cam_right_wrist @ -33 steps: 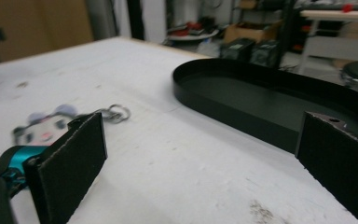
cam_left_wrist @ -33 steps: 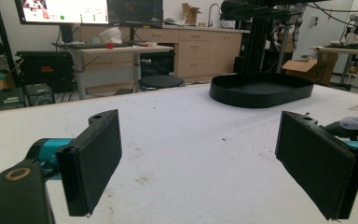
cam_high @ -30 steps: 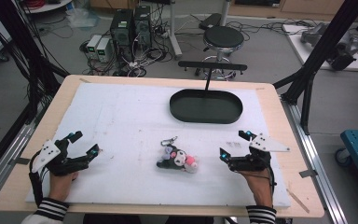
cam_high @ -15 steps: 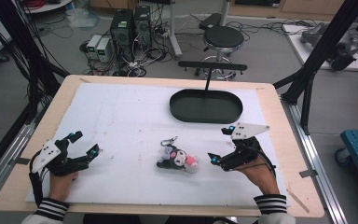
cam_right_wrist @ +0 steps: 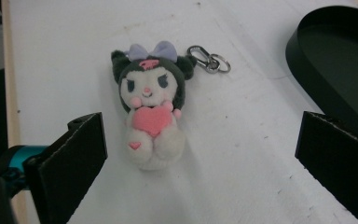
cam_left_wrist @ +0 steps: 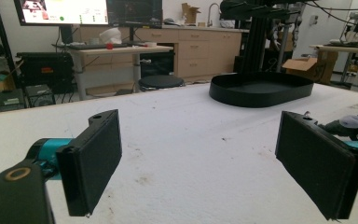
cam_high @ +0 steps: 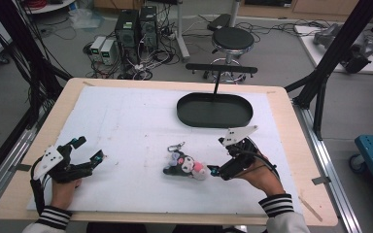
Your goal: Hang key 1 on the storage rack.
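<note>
Surface: wooden table (cam_high: 291, 145) covered by a white mat (cam_high: 126, 126); mat scuffed and speckled.
Room: grey floor beyond the far edge, with computer towers (cam_high: 136, 26), loose cables and a black stool (cam_high: 232, 39).
Tray: black oval tray (cam_high: 214, 110) sat near the far right corner of the mat, empty.
Plush toy: plush toy (cam_high: 185, 165) lay on its back near the middle of the near edge, well apart from the tray.
Right gripper: right gripper (cam_high: 219, 155) was just right of the toy, jaws wide, holding nothing.
Left gripper: left gripper (cam_high: 91, 149) rested near the near left corner, jaws wide, holding nothing.
Right gripper view: gave toy detail that the high view blurred: dark hood, lilac bow (cam_right_wrist: 150, 50), white face, pink heart (cam_right_wrist: 151, 120) at the chest, metal clasp (cam_right_wrist: 208, 59) by one ear.
Left gripper view: showed a lit monitor (cam_left_wrist: 60, 11) and cabinets behind the tray.
</note>
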A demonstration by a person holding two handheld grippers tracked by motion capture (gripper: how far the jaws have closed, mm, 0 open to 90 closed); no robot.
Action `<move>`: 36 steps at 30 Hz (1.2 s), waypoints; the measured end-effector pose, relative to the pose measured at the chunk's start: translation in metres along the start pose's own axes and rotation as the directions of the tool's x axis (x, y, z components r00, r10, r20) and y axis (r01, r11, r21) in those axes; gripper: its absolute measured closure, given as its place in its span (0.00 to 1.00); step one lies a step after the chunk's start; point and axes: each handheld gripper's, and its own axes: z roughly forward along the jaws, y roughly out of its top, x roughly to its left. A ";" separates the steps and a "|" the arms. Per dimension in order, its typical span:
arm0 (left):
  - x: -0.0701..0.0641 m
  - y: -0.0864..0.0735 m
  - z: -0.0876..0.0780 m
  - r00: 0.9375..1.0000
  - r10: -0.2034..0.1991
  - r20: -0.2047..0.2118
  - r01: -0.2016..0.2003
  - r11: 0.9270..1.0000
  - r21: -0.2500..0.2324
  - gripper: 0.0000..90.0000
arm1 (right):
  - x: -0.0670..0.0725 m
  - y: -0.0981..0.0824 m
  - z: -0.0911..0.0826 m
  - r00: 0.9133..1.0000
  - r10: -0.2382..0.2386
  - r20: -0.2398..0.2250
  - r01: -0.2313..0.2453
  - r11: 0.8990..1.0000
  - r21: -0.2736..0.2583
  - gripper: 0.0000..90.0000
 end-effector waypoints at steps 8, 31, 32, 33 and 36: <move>0.000 0.000 0.000 1.000 0.000 0.000 0.000 1.000 -0.001 0.17 | 0.008 0.004 0.024 0.997 -0.065 -0.030 0.069 0.988 0.138 0.05; 0.000 0.000 0.000 1.000 -0.002 0.002 0.002 1.000 0.000 0.17 | 0.013 0.015 0.064 0.986 -0.092 -0.136 0.128 0.950 0.284 0.18; 0.000 0.000 0.000 1.000 -0.002 0.002 0.002 1.000 0.000 0.17 | 0.014 0.016 0.065 0.986 -0.088 -0.139 0.125 0.949 0.288 0.18; 0.000 0.000 0.000 1.000 -0.001 0.002 0.001 1.000 0.000 0.17 | 0.014 0.016 0.066 0.986 -0.089 -0.141 0.127 0.948 0.293 0.19; 0.000 0.000 0.000 1.000 -0.001 0.002 0.001 1.000 0.000 0.17 | 0.014 0.017 0.069 0.985 -0.088 -0.151 0.132 0.941 0.311 0.21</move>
